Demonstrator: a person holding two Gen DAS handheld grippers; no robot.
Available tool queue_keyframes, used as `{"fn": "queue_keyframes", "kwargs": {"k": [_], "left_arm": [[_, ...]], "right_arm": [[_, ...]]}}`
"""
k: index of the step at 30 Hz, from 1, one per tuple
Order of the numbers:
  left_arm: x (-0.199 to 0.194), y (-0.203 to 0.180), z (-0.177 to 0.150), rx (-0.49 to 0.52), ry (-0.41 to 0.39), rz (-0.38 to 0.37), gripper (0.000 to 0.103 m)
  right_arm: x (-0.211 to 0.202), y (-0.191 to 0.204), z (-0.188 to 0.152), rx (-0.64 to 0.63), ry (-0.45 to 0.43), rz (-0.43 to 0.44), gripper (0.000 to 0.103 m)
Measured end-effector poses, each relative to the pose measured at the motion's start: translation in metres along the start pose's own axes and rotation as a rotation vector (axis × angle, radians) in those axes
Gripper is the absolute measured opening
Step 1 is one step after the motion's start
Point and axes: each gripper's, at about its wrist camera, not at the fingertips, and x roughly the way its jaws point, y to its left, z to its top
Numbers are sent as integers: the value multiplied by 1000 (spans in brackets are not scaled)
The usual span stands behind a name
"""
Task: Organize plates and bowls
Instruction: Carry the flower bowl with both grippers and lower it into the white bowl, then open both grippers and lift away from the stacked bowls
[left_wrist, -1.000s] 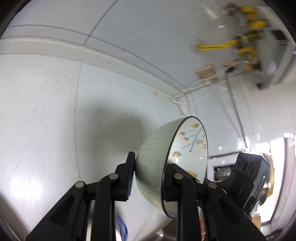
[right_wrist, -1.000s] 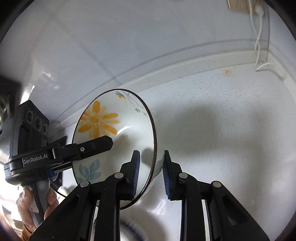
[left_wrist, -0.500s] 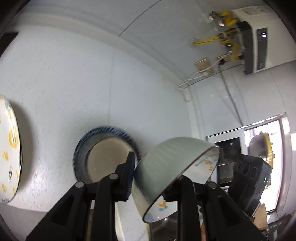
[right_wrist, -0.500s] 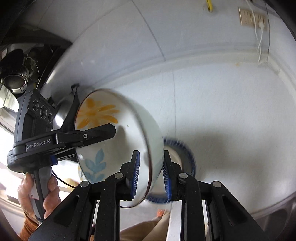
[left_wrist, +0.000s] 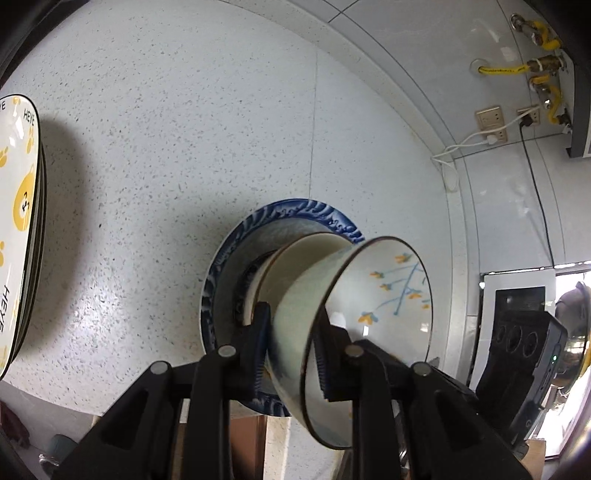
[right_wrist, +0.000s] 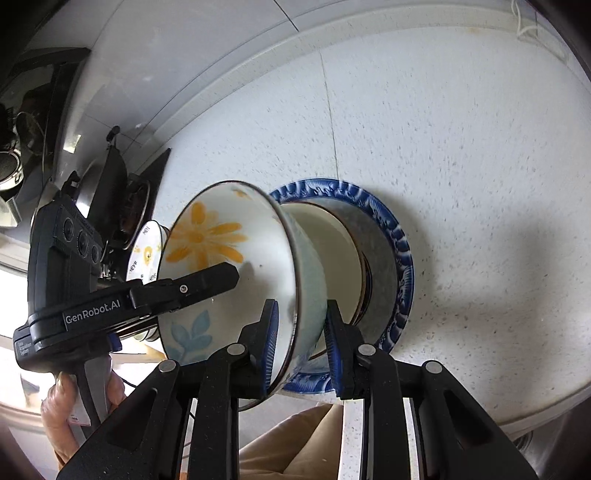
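Note:
A white bowl with yellow flowers (left_wrist: 388, 295) (right_wrist: 221, 266) is held by both grippers on opposite sides of its rim. My left gripper (left_wrist: 293, 350) is shut on the rim; it also shows in the right wrist view (right_wrist: 207, 280). My right gripper (right_wrist: 301, 343) straddles the rim with its jaws slightly parted, so its grip is unclear. The bowl sits low over a cream bowl (left_wrist: 303, 258) (right_wrist: 340, 254) that rests in a blue-rimmed plate (left_wrist: 295, 216) (right_wrist: 395, 236) on the speckled white counter (left_wrist: 166, 166).
A stack of plates with yellow paw prints (left_wrist: 20, 221) (right_wrist: 146, 251) stands at the left. A dark wok and stove (right_wrist: 107, 192) lie beyond. Wall sockets and yellow gas pipes (left_wrist: 532, 85) are on the tiled wall. The counter's front edge runs below the plate.
Both grippers have swung down with the flower bowl from facing the wall to the counter. The bowl is now lowered onto the cream bowl in the blue plate.

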Motion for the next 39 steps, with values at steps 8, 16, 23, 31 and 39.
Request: {"fn": "queue_keyframes", "kwargs": {"k": [8,16,23,31,39], "left_arm": [[13,-17,12,33,18,39,21],[12,-8,19,18,48,9,21],[-4,-5,24,30,32,0,24],[-34,-3,25,73,-8,-61,26],[-123,-15,-16,264,-248,-68,26]], "right_arm": [[3,-5,7,26,-8,14,25],[-6,-12,9,39,-21,26,28],[-18,-4,10,-22,-55,-69,45],[-27,-2,0,-63,-104,-126,49],[-64,-7,-31,-81,-223,-96,52]]}}
